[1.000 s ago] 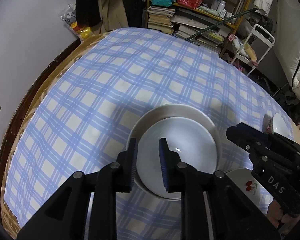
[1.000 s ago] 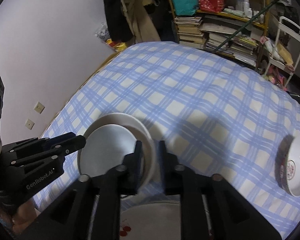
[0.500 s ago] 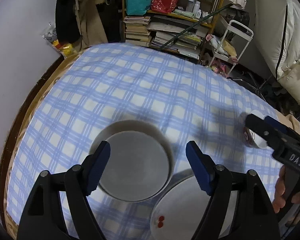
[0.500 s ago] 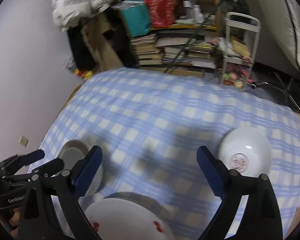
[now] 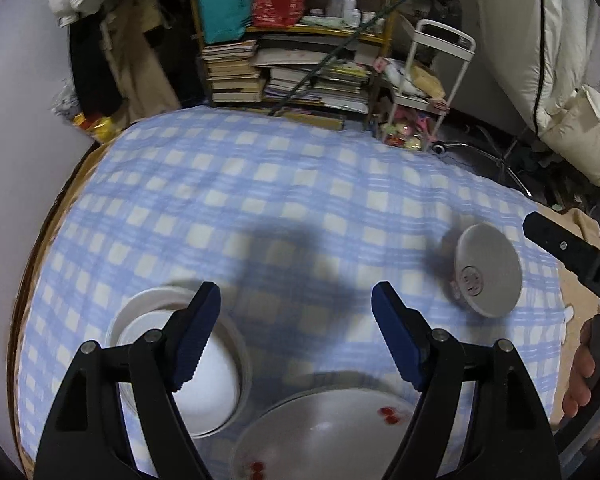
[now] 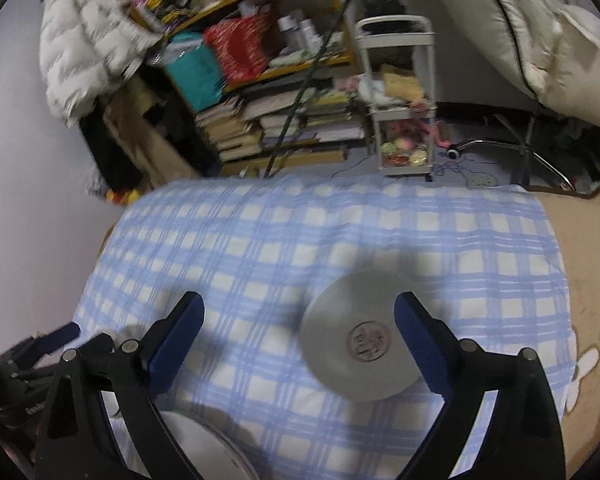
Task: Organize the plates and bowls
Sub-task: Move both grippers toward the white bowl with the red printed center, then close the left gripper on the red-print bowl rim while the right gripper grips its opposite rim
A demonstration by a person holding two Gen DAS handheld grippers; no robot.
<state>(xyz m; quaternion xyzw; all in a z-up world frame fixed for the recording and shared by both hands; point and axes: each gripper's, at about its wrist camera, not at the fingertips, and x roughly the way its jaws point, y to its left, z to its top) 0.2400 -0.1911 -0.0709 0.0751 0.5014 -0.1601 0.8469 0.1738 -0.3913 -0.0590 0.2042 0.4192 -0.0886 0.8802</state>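
Nearest in the left wrist view: left gripper (image 5: 296,336), jaws spread wide w/ nothing between the blue pads; they opened within the last second. Just below it, a large white plate w/ red cherry marks (image 5: 324,428) at the near edge of the table. Left of that plate, a stack of two white plates (image 5: 204,368), smaller one nested on the bigger one, partly behind the left finger. Both lie on the blue-and-cream checked cloth (image 5: 260,208).

Right wrist view: right gripper (image 6: 300,340), jaws also gaping, empty, likewise opened within the last second. A white bowl w/ a round reddish emblem in its bottom (image 6: 360,336) sits on the cloth btwn its fingers but closer to the right-hand one; pads not pressing it. Cherry plate's rim shows at bottom left. Same bowl appears at far right in the left view, near the cloth's edge, well apart from the plates.

A person's hand (image 5: 580,372) grips the right tool's handle at the right edge.

Beyond the table: cluttered shelf w/ stacked books (image 5: 236,72), a small white cart (image 6: 404,108), a white puffy jacket (image 6: 84,36).
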